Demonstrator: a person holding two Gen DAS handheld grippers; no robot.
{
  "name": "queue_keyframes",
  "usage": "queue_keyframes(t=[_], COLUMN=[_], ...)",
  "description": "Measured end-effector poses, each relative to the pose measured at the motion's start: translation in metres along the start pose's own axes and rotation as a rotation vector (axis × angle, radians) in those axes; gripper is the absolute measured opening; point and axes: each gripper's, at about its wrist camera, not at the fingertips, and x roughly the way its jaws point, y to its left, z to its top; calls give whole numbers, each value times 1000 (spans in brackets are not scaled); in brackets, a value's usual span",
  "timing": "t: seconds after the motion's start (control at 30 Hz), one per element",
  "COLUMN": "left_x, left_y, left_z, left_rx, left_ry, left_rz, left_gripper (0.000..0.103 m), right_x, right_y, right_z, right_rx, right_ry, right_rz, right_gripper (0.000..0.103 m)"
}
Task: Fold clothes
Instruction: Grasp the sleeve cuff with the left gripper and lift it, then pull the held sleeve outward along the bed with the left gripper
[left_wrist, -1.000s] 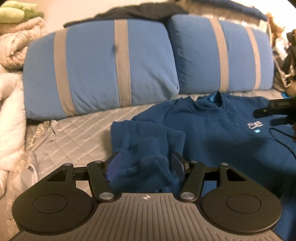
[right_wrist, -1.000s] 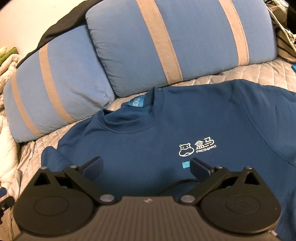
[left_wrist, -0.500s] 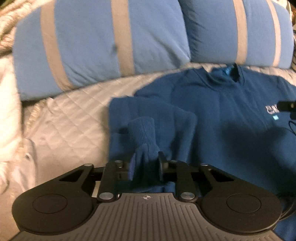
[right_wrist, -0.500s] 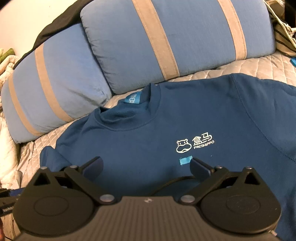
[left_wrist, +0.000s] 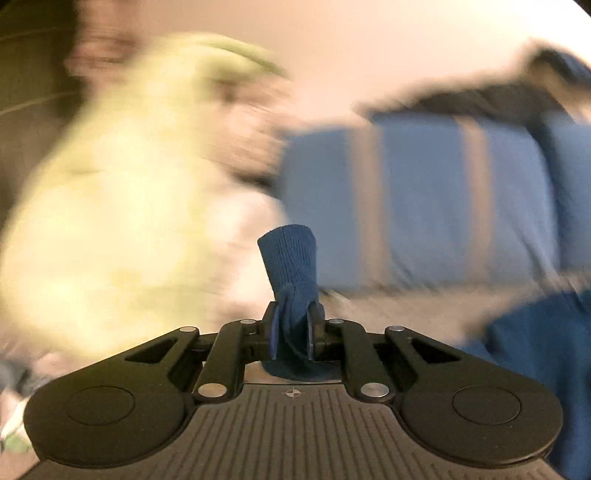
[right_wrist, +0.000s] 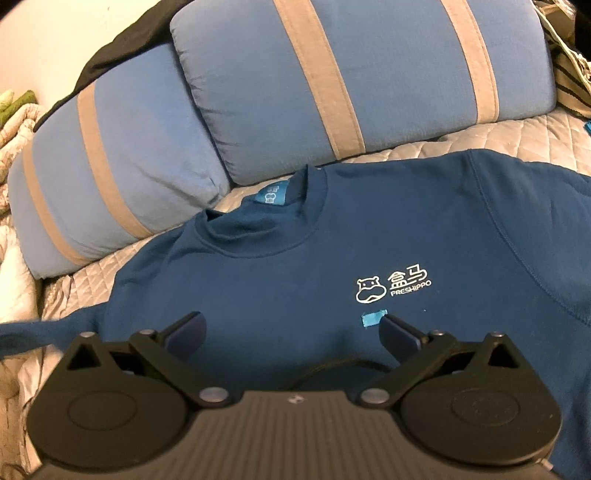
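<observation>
A dark blue sweatshirt (right_wrist: 295, 258) with a white logo lies face up on the quilted bed (right_wrist: 517, 136). My right gripper (right_wrist: 291, 319) hovers open over its chest, with nothing between the fingers. My left gripper (left_wrist: 293, 314) is raised off the bed, its jaws closing on the sweatshirt's ribbed sleeve cuff (left_wrist: 290, 258), which sticks up between the pads. In the right wrist view that sleeve (right_wrist: 33, 334) stretches out to the left, blurred. The left wrist view is heavily blurred.
Two blue pillows with grey stripes (right_wrist: 369, 74) (right_wrist: 122, 166) lean at the head of the bed. A pale blanket pile (left_wrist: 110, 221) fills the left side. A black cable (right_wrist: 332, 365) lies on the sweatshirt under my right gripper. Striped fabric (right_wrist: 569, 74) sits far right.
My left gripper closed on the folded sleeve's cuff, then lifted and swung left with it, pulling the sleeve out. My right gripper stayed where it was, open.
</observation>
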Motion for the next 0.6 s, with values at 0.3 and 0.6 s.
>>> queue_keyframes(t=[0.3, 0.6], left_x=[14, 13], left_y=[95, 112], left_z=[-201, -264], left_rx=[-434, -753], left_ry=[136, 235], left_rz=[223, 247], left_gripper=[18, 48], right_x=[3, 7], right_y=[10, 4], right_z=[-4, -6], right_rx=[-31, -7], right_ry=[22, 59], right_rz=[43, 38], right_gripper=[103, 103])
